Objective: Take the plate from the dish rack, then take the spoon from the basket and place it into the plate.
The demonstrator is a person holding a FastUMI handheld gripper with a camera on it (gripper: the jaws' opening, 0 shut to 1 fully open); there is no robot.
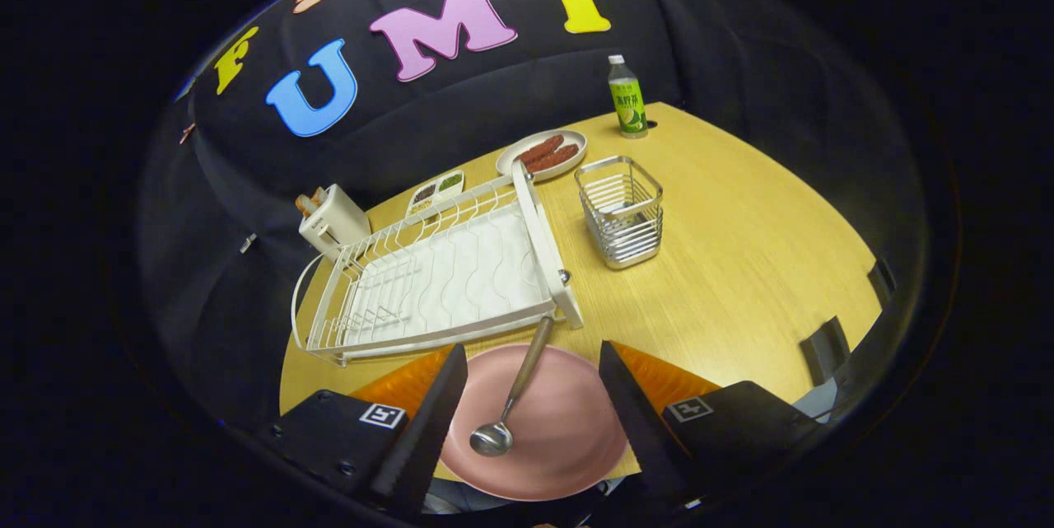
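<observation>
Spoon (512,396): we see it lying in the pink plate, bowl down toward us, its brownish handle slanting up and over the plate's far rim toward the dish rack.
Handling of the spoon: we judge it light, rigid and smooth, likely to slip; the slim handle at mid-length looks the best place to take hold.
Plate (568,437): round, matte pink, shallow, resting on the table between the fingers; we judge it stiff and breakable, best taken by the rim.
Fingers: our gripper (531,421) has them spread wide, one on each side of the plate, pinching nothing.
Dish rack (436,277): white wire frame over a wavy white tray, no dishes in it, just beyond the plate.
Basket (622,211): shiny metal wire, square, upright, beside the rack.
Table (741,264): pale wood grain, smooth.
Farther off: a white toaster (332,221), a sectioned condiment tray (436,192), a dish of sausages (542,154), a green-labelled bottle (627,97).
</observation>
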